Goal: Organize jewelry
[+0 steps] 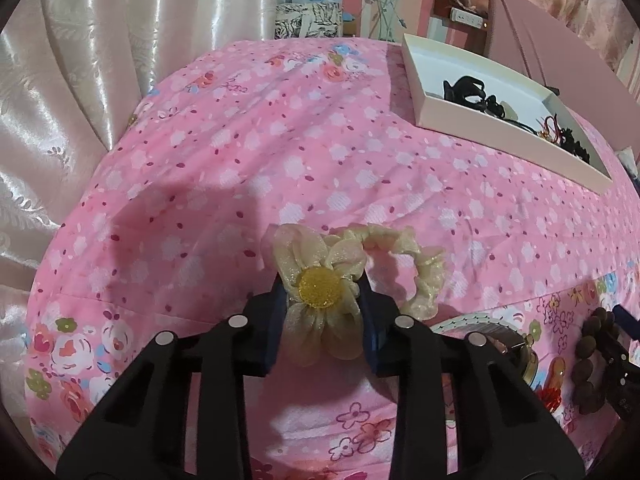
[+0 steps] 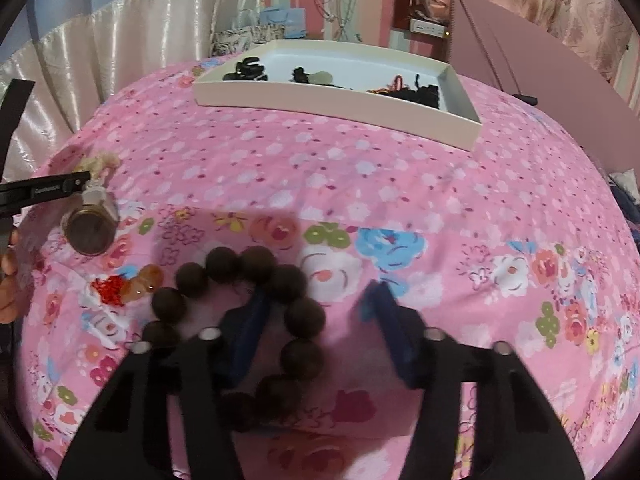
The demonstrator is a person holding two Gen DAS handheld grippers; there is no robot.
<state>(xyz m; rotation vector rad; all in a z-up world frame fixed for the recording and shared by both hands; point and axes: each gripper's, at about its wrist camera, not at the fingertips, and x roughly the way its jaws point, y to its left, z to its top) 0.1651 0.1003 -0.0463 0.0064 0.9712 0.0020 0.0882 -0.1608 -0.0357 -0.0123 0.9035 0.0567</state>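
Observation:
A cream organza flower scrunchie (image 1: 320, 289) with a yellow glitter centre lies on the pink floral bedspread (image 1: 240, 152). My left gripper (image 1: 322, 280) is shut on its flower, with a blue pad pressing each side and the ruffled loop trailing to the right. A bracelet of big dark brown beads (image 2: 258, 264) lies near the front edge. My right gripper (image 2: 318, 296) stands open over it, left finger inside the loop and right finger outside. The right-hand beads sit between the jaws with a gap to the right pad. The same bracelet (image 1: 592, 344) shows at the left wrist view's right edge.
A shallow white box (image 2: 320, 100) at the back right holds black hair clips and ties, with its pink lid (image 2: 520, 52) propped behind. A round brown metal case (image 2: 90, 232) and a red-and-amber charm (image 2: 128, 284) lie left of the bracelet. Satin curtain hangs at the left.

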